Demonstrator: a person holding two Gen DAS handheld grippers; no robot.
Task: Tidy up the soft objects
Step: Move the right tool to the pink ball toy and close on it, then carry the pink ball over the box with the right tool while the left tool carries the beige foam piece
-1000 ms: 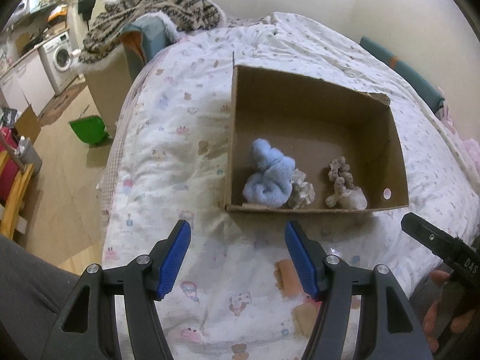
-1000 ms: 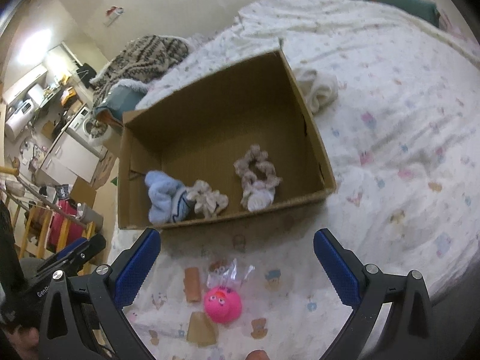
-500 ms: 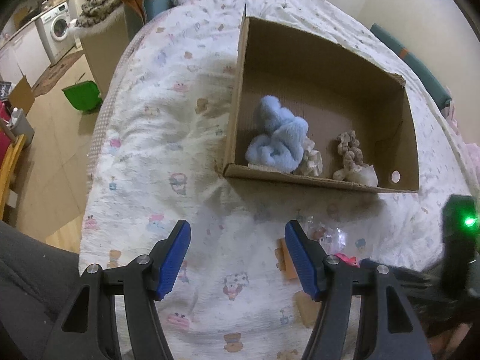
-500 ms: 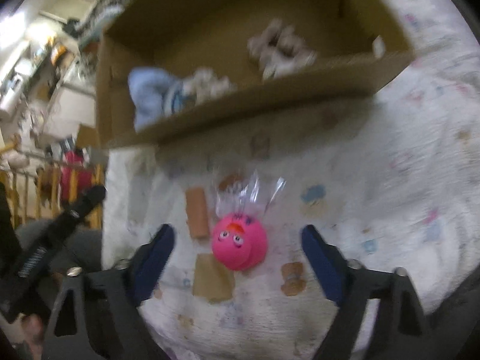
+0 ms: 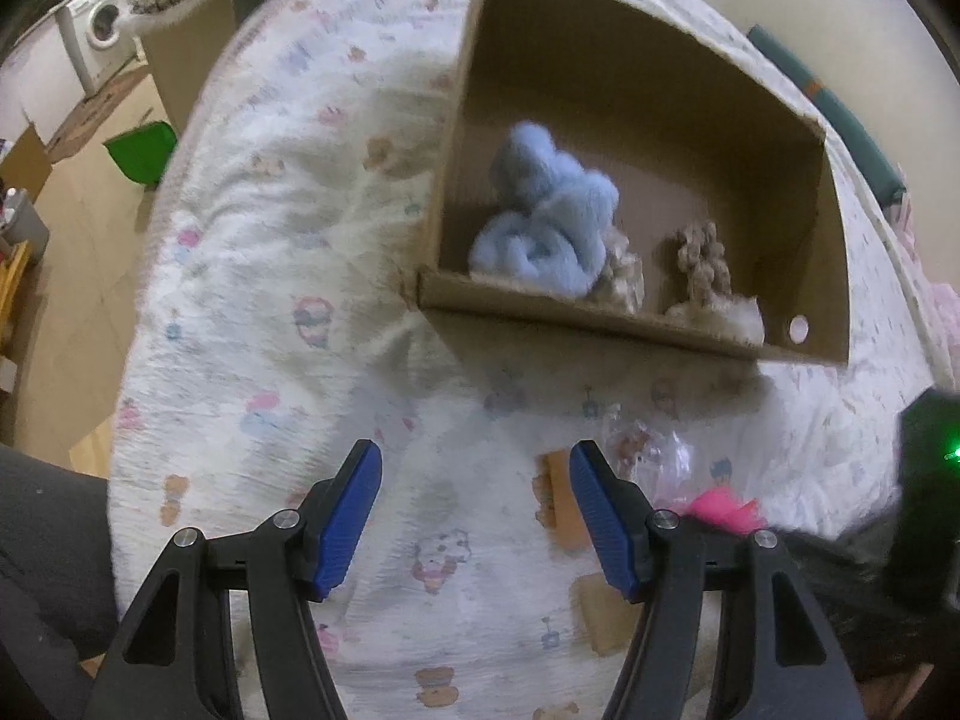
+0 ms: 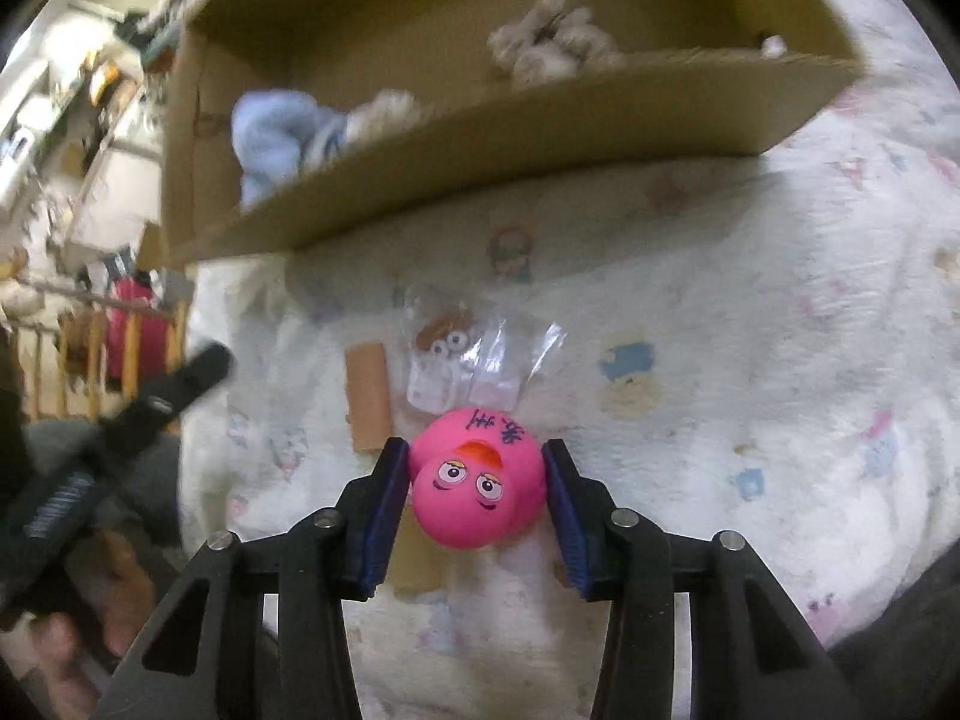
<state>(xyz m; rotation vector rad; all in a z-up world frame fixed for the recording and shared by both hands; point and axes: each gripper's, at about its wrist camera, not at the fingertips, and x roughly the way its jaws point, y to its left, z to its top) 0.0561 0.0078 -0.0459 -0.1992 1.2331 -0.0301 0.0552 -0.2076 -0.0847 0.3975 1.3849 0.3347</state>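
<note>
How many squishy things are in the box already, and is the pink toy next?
Done: the blue fluffy bundle and two beige scrunchies already lie in the cardboard box. In hand: the right gripper has just been closing around the pink toy on the bed; its pads look pressed to its sides. Left: lifting it into the box. The left gripper is open and empty.

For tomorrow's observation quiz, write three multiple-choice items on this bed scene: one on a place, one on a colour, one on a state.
1. Where is the pale blue fluffy bundle?
A in the cardboard box
B on the floor
C in a claw

2. What colour is the round toy with a face?
A green
B pink
C yellow

3. What is between the left claw's pads?
A the toy
B a sock
C nothing

Key: 1 A, it lies behind the box's near wall. 2 B, it is bright pink. 3 C, only bedsheet shows in the gap.
</note>
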